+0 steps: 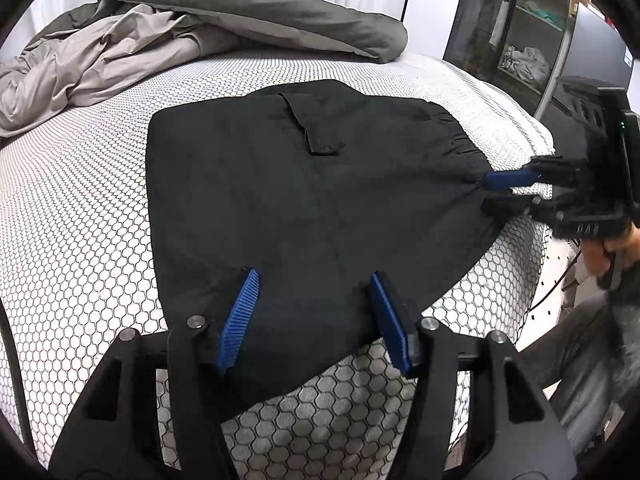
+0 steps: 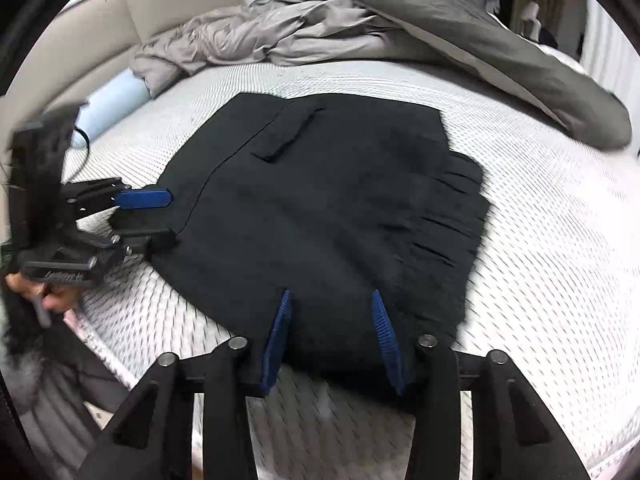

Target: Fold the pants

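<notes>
The black pants (image 1: 320,200) (image 2: 320,220) lie folded into a flat, roughly square packet on the white honeycomb-patterned mattress (image 1: 80,220), pocket flap up. My left gripper (image 1: 312,292) (image 2: 173,216) is open at the packet's near edge. Both blue pads (image 1: 240,312) stand wide apart, with the cloth lying flat beneath the gap. My right gripper (image 2: 330,312) (image 1: 482,194) is at the corner by the gathered waistband. Its jaws are narrower but open. The ribbed pad faces (image 2: 280,336) are bare, with cloth between them. A hand holds each handle.
A rumpled grey duvet (image 1: 248,16) (image 2: 440,32) lies along the mattress's far side, close behind the pants. A pale blue bolster (image 2: 108,108) rests by the padded headboard (image 2: 160,12). The mattress edge (image 1: 536,240) drops off beside the right gripper. A dark shelf unit (image 1: 520,28) stands beyond it.
</notes>
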{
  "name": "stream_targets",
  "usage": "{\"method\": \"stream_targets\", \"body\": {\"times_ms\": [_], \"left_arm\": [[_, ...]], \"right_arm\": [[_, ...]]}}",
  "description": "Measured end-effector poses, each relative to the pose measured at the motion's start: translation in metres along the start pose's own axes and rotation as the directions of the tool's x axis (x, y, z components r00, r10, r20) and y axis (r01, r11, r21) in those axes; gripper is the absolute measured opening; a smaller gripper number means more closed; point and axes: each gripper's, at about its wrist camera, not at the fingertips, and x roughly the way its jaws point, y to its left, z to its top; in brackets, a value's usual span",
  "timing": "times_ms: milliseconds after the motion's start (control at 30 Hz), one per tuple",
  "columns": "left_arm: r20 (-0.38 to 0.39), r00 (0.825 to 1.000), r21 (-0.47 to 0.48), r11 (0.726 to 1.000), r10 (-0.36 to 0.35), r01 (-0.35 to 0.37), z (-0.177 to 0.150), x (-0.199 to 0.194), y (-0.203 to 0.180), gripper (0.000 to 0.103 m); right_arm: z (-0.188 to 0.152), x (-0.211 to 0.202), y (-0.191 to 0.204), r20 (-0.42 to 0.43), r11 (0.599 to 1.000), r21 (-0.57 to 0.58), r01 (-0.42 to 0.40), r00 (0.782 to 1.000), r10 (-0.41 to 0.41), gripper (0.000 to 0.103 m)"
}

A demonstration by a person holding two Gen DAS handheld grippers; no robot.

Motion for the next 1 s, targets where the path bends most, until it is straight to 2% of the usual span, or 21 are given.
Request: {"method": "stream_targets", "body": {"times_ms": [67,200,267,333,367,467,533,600,700,733,800,833,900,933,1000], "left_arm": [[-0.006,1.000,0.002,1.000,0.014,-0.014,0.001,0.000,-0.002,0.055],[-0.019,0.999,0.007,0.999,0.039,-0.039,0.006,-0.010,-0.007,0.056],[-0.006,1.000,-0.002,1.000,0.023,-0.023,0.007,-0.024,-0.013,0.056],[0.036,0.999,0.007,1.000,0.015,-0.015,0.011,-0.037,-0.016,0.062],[0.053,0.998,0.004,1.000,0.022,-0.022,0.016,-0.037,-0.016,0.068],[0.040,0.999,-0.030,0.999,0.033,-0.032,0.028,-0.021,-0.007,0.069],[0.011,0.999,-0.045,0.998,0.053,-0.052,0.036,-0.002,0.001,0.069],[-0.012,0.998,-0.047,0.996,0.069,-0.069,0.037,0.009,0.001,0.069],[-0.011,0.996,-0.006,0.996,0.084,-0.084,0.033,0.006,0.002,0.069],[-0.015,0.996,0.006,0.996,0.090,-0.090,0.030,0.005,0.002,0.069],[-0.023,0.995,0.025,0.995,0.100,-0.100,0.024,0.001,0.002,0.069],[-0.024,0.995,0.031,0.994,0.102,-0.101,0.020,-0.002,0.001,0.069],[-0.025,0.995,0.032,0.994,0.101,-0.101,0.018,-0.006,0.002,0.069],[-0.027,0.994,0.024,0.995,0.102,-0.101,0.017,-0.008,0.002,0.069],[-0.018,0.995,0.002,0.995,0.100,-0.100,0.021,-0.011,0.005,0.069]], "right_arm": [[-0.008,-0.011,-0.012,0.001,0.999,0.011,0.045,0.999,-0.045,0.044],[-0.015,-0.017,-0.019,-0.027,0.999,-0.009,0.042,0.999,-0.042,0.047],[-0.009,-0.026,-0.017,0.009,1.000,-0.006,0.020,1.000,-0.020,0.048],[-0.004,-0.042,-0.024,0.080,1.000,0.015,0.002,0.997,-0.003,0.049],[0.000,-0.045,-0.023,0.104,1.000,0.022,-0.002,0.995,0.000,0.050],[0.018,-0.043,-0.014,0.182,0.998,0.063,-0.031,0.983,0.019,0.054],[0.031,-0.023,-0.002,0.162,0.999,0.042,-0.028,0.987,0.021,0.057],[0.038,-0.011,0.006,0.136,1.000,0.016,0.013,0.991,-0.015,0.057],[0.038,-0.017,0.005,0.141,0.999,0.016,0.030,0.989,-0.032,0.057],[0.036,-0.021,0.003,0.134,0.998,0.014,0.067,0.989,-0.069,0.057],[0.031,-0.019,-0.002,0.088,0.990,0.010,0.139,0.986,-0.139,0.068],[0.018,-0.020,-0.014,0.032,0.985,0.013,0.171,0.985,-0.171,0.072],[0.007,-0.020,-0.022,-0.008,0.977,-0.008,0.215,0.977,-0.215,0.072],[0.001,-0.029,-0.026,0.006,0.972,-0.004,0.235,0.972,-0.235,0.072],[-0.001,-0.043,-0.028,0.047,0.974,0.025,0.227,0.973,-0.228,0.072]]}}
